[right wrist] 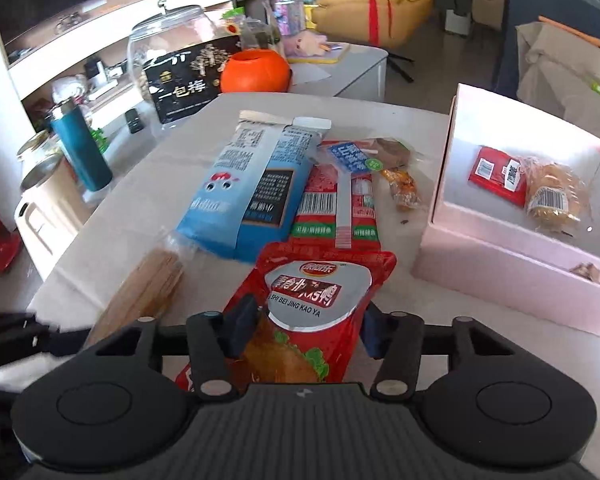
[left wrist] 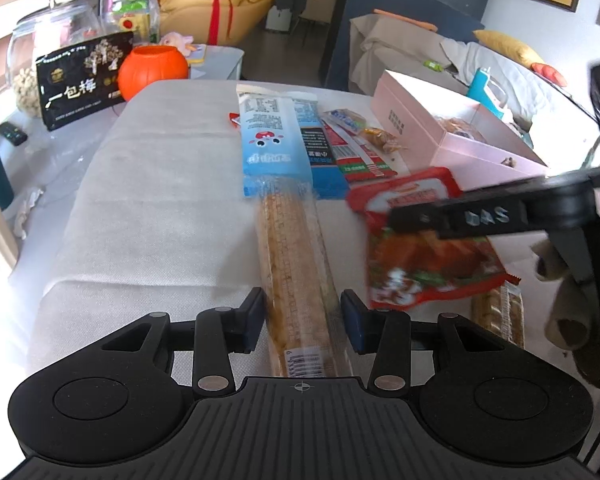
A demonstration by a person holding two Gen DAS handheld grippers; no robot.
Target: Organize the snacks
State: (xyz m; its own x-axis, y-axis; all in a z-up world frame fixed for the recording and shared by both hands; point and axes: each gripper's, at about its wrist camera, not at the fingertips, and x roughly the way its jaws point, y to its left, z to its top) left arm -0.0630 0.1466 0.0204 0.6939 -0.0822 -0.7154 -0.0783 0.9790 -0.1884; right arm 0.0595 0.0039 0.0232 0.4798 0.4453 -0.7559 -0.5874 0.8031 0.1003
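Snacks: two packets (right wrist: 512,184) in pink box (right wrist: 500,256), seven outside.

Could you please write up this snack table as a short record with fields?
Left gripper: closed on the long cracker pack
Right gripper: closed on the red duck pouch
Pink box: open, holding a red packet and a wrapped bun
Loose on table: blue bag, red sausage pack, small wrapped snacks
Behind the table: orange pumpkin bucket, black plum bag, glass jar
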